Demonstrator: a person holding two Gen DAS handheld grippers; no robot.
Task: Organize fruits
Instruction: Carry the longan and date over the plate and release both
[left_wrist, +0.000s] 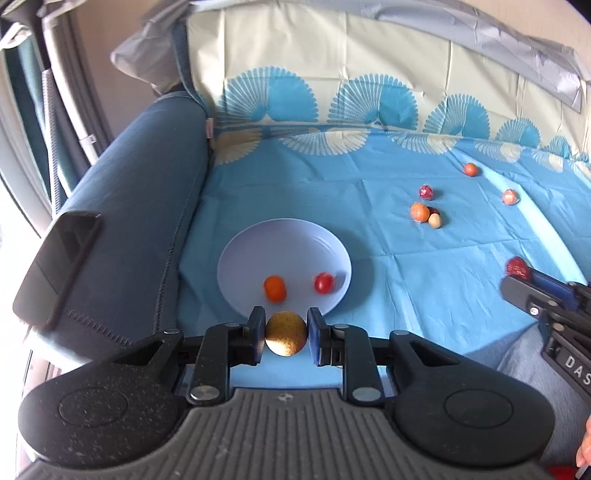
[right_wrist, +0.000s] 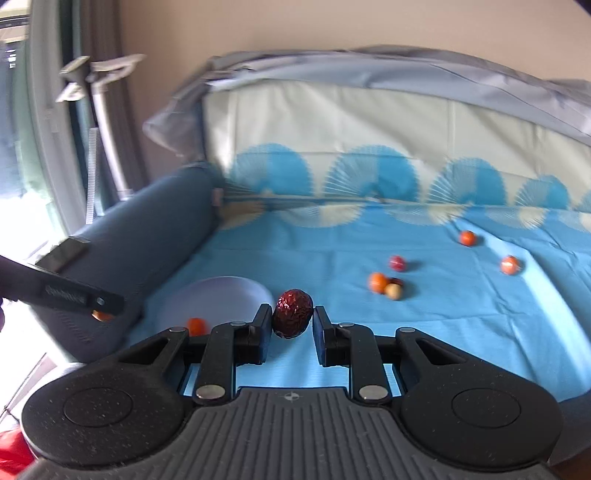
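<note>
The left gripper (left_wrist: 286, 334) is clenched on a round yellow-brown fruit (left_wrist: 286, 333), its two pads pressed against the fruit's sides; the fruit hangs just at the near rim of a pale lilac plate (left_wrist: 258, 243); inside the plate lie a small orange fruit (left_wrist: 275, 288) and a red cherry tomato (left_wrist: 324, 283), apart from each other. The right gripper (right_wrist: 291, 325) grasps a wrinkled dark red date (right_wrist: 293, 313) at its fingertips; the date sits against the left pad, and the view is too blurred to tell how firmly the right pad meets it; in the left wrist view the same date shows at the right edge, at the tip of that gripper. Beyond the tools a blue cloth (left_wrist: 369, 192) with fan patterns covers the surface; on it, well apart from the plate, lie a cluster of an orange fruit (left_wrist: 419, 212), a small pale fruit (left_wrist: 435, 220) and a dark one between them, a dark red wrapped fruit (left_wrist: 426, 192) near the cluster, and two more orange-red fruits (left_wrist: 470, 169) further off toward the right; a dark blue bolster (left_wrist: 140, 206) runs along the cloth's left side, with a black phone (left_wrist: 55, 266) resting on it.
</note>
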